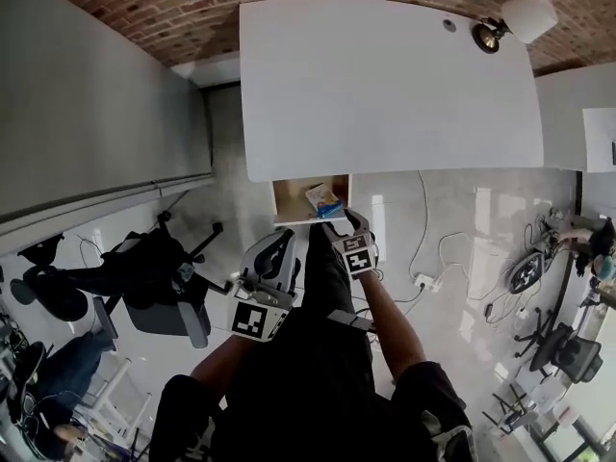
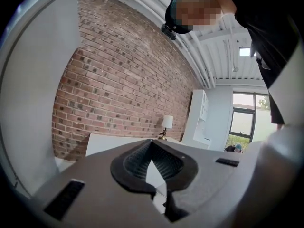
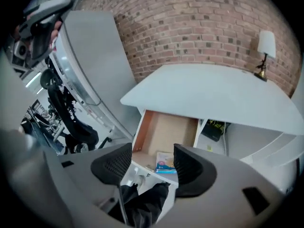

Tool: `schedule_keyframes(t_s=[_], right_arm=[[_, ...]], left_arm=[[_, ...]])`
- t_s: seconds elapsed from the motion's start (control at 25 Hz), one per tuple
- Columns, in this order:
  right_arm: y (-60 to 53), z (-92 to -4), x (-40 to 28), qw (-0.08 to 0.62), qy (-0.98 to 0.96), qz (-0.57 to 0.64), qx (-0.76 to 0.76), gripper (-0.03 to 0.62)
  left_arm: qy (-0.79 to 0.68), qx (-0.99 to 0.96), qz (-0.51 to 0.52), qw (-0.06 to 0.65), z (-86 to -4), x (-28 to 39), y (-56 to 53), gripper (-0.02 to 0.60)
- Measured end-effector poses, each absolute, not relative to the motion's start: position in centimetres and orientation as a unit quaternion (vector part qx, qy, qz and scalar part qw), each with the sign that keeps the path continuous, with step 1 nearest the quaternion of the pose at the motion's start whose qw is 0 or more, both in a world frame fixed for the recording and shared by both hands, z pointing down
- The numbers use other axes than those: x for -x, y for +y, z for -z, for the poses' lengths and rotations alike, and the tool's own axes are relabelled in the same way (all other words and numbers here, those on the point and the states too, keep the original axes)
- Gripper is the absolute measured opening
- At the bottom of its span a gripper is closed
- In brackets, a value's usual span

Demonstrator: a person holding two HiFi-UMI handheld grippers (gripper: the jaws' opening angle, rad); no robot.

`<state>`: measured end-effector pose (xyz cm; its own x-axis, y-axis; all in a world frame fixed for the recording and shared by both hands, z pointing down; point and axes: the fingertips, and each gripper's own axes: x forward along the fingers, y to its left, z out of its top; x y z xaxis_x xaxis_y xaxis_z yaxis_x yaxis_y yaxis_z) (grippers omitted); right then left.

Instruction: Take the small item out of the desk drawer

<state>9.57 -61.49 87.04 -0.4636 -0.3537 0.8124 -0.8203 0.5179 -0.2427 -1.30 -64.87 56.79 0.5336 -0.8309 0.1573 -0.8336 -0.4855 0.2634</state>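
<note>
Under the white bench [image 1: 385, 75], the drawer [image 3: 166, 132] is standing open, with the small item [image 3: 165, 163], a blue-and-white packet, lying near its front edge.
- Right tongs [image 3: 151, 167]: released, empty. I am reaching down towards the packet. The next move is probably straddling and pinching it.
- Left tongs [image 2: 159, 194]: clenched on nothing, idling.

wall: red brick wall [image 1: 173, 8] | floor [image 1: 452, 219]: pale, glossy | lamp [image 1: 525, 17]: white shade | black office chair [image 1: 154, 277]

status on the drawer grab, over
Left gripper jaws shut, empty. Right gripper jaws open above the open drawer, nothing gripped. Small packet lies at the drawer front, untouched. Nothing seen blocking it.
</note>
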Motion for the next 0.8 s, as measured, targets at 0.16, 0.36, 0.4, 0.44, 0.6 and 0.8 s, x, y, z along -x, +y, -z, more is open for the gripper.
schedule_keyframes(t_s=[0.16,0.36,0.4,0.44,0.6,0.8], right_arm=[[-61.3,-94.4,-10.3,0.4,-0.768,-0.366,-0.342,0.312],[-61.3,-100.4,-11.1,0.427,-0.738,-0.407,-0.327,0.35],[-61.3,-101.3,-11.2,0.432,-0.734,-0.412,-0.324,0.353],[-61.1,-102.3,-11.3,0.436,-0.73,-0.417,-0.321,0.353],[-60.2,-105.7,-10.9,0.449,-0.722,-0.427,-0.308,0.36],[-59.6,-108.4,-10.4,0.472,-0.712,-0.432,-0.289,0.371]], left_arm=[[-0.491,-0.854,-0.012,0.173,-58.6,0.9,-66.4,0.009],[-0.494,-0.851,-0.028,0.178,-60.8,0.8,-67.9,0.009],[-0.493,-0.851,-0.036,0.179,-61.3,0.8,-68.0,0.009],[-0.493,-0.85,-0.041,0.18,-61.7,0.9,-68.1,0.009],[-0.496,-0.846,-0.051,0.19,-63.5,1.7,-68.0,0.009],[-0.504,-0.838,-0.056,0.201,-64.9,2.2,-68.2,0.009]])
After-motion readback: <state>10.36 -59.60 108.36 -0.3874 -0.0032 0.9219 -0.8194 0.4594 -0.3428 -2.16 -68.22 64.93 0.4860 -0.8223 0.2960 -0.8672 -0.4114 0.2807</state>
